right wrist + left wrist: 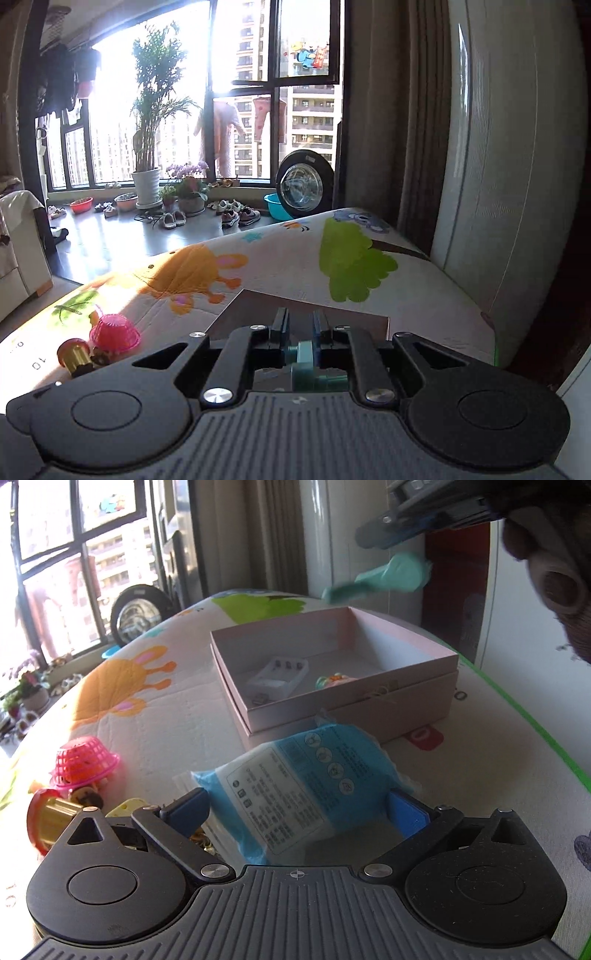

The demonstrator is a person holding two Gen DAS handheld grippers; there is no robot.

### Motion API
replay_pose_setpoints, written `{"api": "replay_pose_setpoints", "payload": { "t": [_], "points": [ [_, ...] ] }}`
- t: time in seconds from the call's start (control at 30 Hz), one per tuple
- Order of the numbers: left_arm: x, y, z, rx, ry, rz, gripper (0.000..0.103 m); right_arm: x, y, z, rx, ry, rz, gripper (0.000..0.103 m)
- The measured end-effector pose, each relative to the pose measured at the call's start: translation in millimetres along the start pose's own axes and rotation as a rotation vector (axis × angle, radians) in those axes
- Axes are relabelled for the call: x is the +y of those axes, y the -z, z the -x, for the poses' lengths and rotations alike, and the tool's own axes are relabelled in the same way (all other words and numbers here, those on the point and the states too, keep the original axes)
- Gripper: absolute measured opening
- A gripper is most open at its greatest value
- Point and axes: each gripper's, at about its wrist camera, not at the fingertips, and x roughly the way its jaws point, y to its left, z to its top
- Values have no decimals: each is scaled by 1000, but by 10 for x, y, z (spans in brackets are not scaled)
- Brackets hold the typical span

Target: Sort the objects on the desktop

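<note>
My left gripper (297,806) is shut on a blue and white tissue pack (295,794), held just in front of the open pink box (406,686). The box holds a white battery charger (280,675) and a small colourful toy (334,681). My right gripper (300,323) is shut on a teal brush (306,363) and hangs above the box (236,314). In the left wrist view the right gripper (373,535) shows at top right, with the teal brush (384,576) dangling over the box's far edge.
A pink toy basket (83,762), a gold and red toy (51,818) and small trinkets lie at the left on the cartoon-print mat (147,709). They also show in the right wrist view, the basket (114,334) among them. The mat's green edge (535,731) runs along the right.
</note>
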Motion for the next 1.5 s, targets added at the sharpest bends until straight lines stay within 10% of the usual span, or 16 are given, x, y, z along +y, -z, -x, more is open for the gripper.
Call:
{"api": "replay_pose_setpoints", "payload": {
  "t": [0.37,0.67,0.97,1.1,1.27,1.5],
  "points": [
    [81,77,-126,19,72,-33,103,12,589,232,81,-136,8,72],
    [-37,307,267,-7,216,-153,100,438,860,55,191,-348,25,74],
    [427,511,631,46,13,25,103,699,1029,-143,294,-379,14,87],
    [693,571,708,61,-42,123,103,831,1003,179,361,-632,-20,88],
    [793,620,707,73,-93,139,103,1133,924,447,180,-473,237,91],
    [673,757,792,85,-35,103,103,1353,1043,-207,410,-419,147,91]
  ]
}}
